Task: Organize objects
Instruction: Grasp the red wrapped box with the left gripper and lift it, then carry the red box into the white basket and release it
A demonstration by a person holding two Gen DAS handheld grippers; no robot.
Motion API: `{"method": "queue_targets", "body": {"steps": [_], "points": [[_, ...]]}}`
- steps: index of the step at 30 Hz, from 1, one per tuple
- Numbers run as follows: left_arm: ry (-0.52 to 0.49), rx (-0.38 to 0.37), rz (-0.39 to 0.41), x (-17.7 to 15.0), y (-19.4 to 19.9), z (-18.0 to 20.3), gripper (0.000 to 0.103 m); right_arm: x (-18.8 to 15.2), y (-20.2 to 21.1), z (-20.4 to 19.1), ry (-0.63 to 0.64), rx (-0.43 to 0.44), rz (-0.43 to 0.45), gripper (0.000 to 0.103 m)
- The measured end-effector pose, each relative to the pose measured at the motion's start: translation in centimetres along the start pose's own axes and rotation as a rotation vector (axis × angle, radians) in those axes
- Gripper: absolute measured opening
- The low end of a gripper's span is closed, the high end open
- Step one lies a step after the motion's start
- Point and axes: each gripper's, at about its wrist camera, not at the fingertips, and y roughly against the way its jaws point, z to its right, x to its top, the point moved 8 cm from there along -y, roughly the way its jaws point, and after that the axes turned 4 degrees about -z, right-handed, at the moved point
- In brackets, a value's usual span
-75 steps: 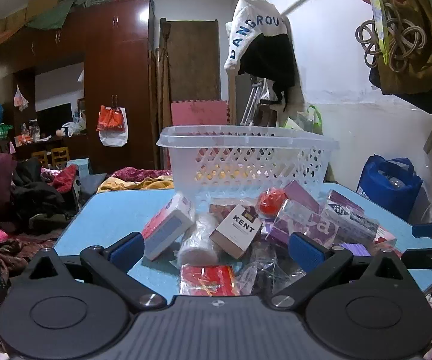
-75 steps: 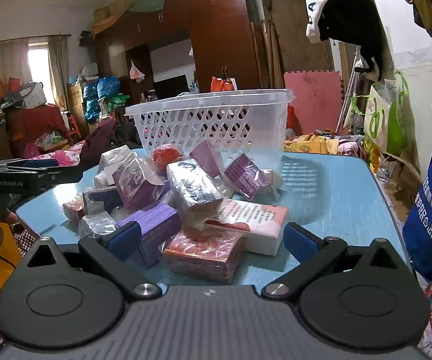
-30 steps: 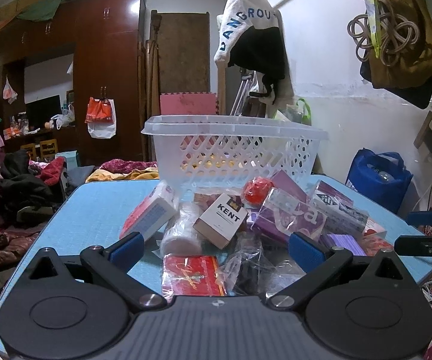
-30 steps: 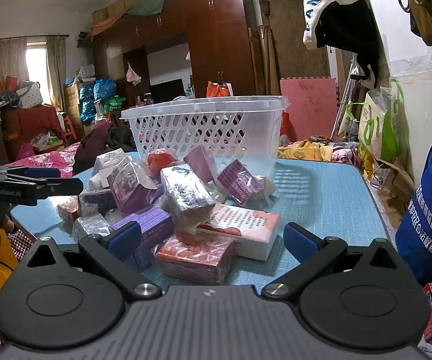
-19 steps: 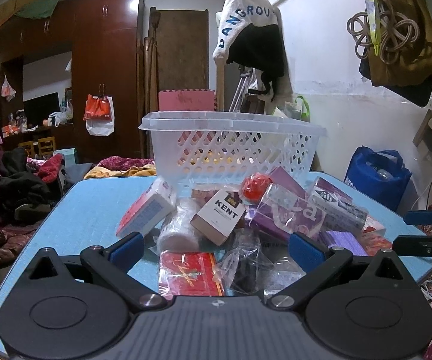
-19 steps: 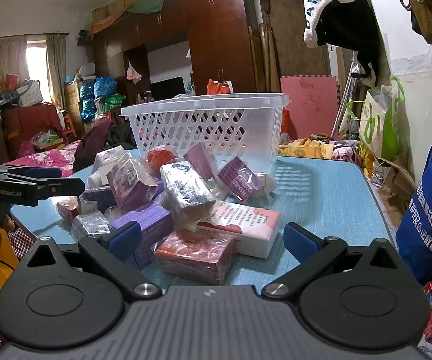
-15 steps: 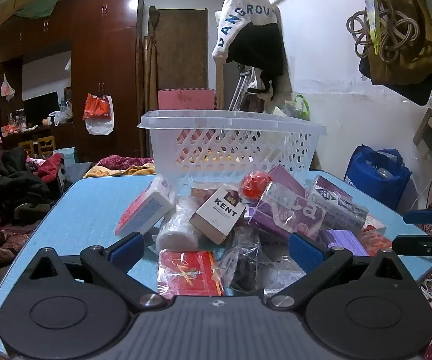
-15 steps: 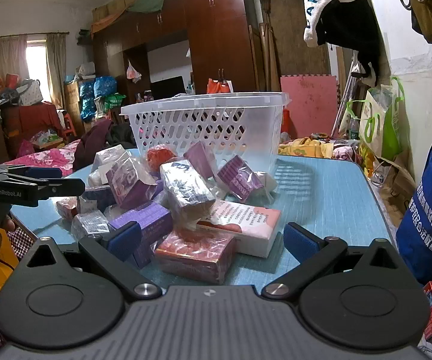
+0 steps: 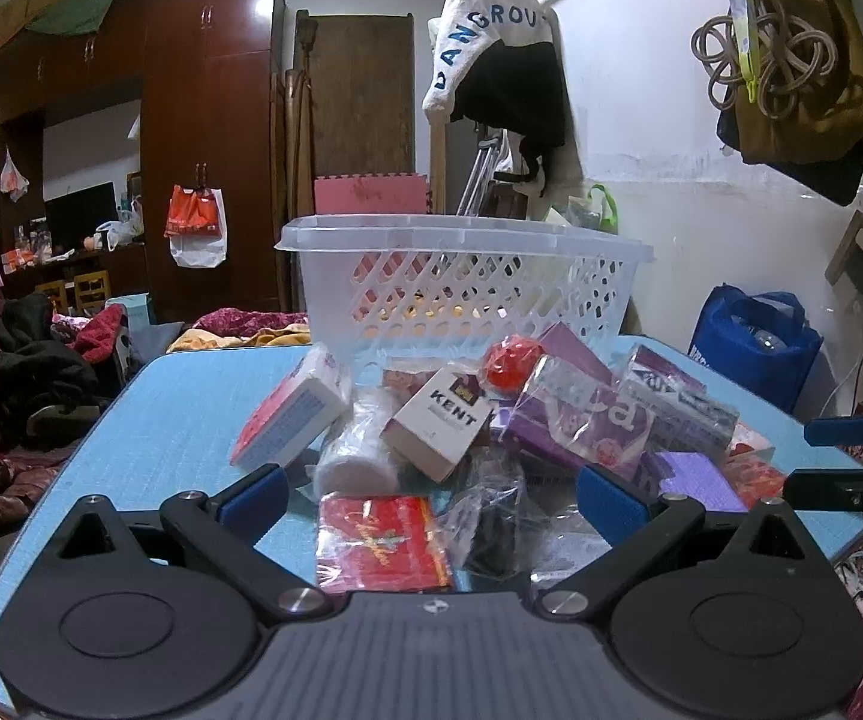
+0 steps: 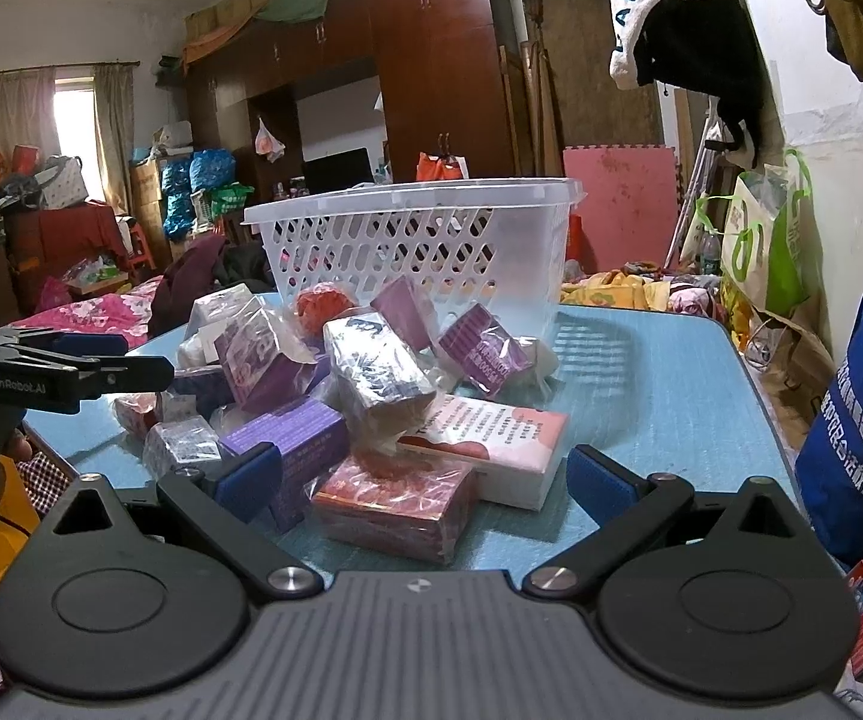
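Left wrist view: left gripper point(image 9: 429, 495) jaws wide apart, holding nothing, low over near edge of blue table point(image 9: 179, 414). Red packet point(image 9: 382, 534) lies between fingers, just ahead. KENT box point(image 9: 440, 420) tilted in pile beyond; white basket point(image 9: 467, 276) at far side, behind pile.

Right wrist view: right gripper point(image 10: 423, 480) jaws spread, holding nothing. Red wrapped box point(image 10: 395, 498) nearest, between fingers; purple box point(image 10: 293, 450) to its left. Basket point(image 10: 413, 240) far, behind pile.

Right gripper point(image 10: 422, 480) fingers spread wide, red wrapped box point(image 10: 392, 507) between; white basket point(image 10: 413, 240) behind pile.
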Motion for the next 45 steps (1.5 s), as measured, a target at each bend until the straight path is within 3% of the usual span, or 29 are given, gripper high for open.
{"method": "queue_targets", "body": {"steps": [4,7,12,17,19,26,28,36,45], "points": [[0.031,0.026,-0.001,-0.4,-0.3,-1.9,0.102,-0.5,-0.7,-0.3,0.002,0.014,-0.022,0.103],[0.051,-0.019,-0.005,-0.9,-0.3,-2.8,0.102,-0.9,-1.4,-0.4,0.006,0.009,-0.044,0.103],[0.007,-0.004,-0.052,-2.5,-0.7,-3.2,0.099,-1.6,-2.2,-0.7,0.027,-0.004,-0.077,0.103],[-0.004,-0.009,-0.073,-2.8,-1.7,-2.4,0.099,-1.9,-2.2,-0.9,0.042,-0.007,-0.078,0.093],[-0.035,-0.004,-0.08,-3.2,-1.8,-2.0,0.094,-1.9,-1.9,-0.9,0.047,-0.003,-0.08,0.089],[-0.058,-0.038,-0.07,-3.2,-1.3,-2.0,0.055,-1.9,-2.1,-1.2,0.076,-0.027,-0.074,0.077],[-0.043,-0.06,-0.061,-3.0,-1.2,-2.0,0.055,-1.8,-1.9,-1.3,0.082,-0.031,-0.07,0.069],[-0.037,-0.056,0.018,-1.4,0.7,-2.2,0.055,-0.8,-0.1,-1.0,0.095,-0.061,-0.019,0.068],[0.05,-0.079,0.127,2.9,0.9,-3.4,0.055,4.8,1.5,0.3,0.069,-0.033,0.09,0.068]]}}
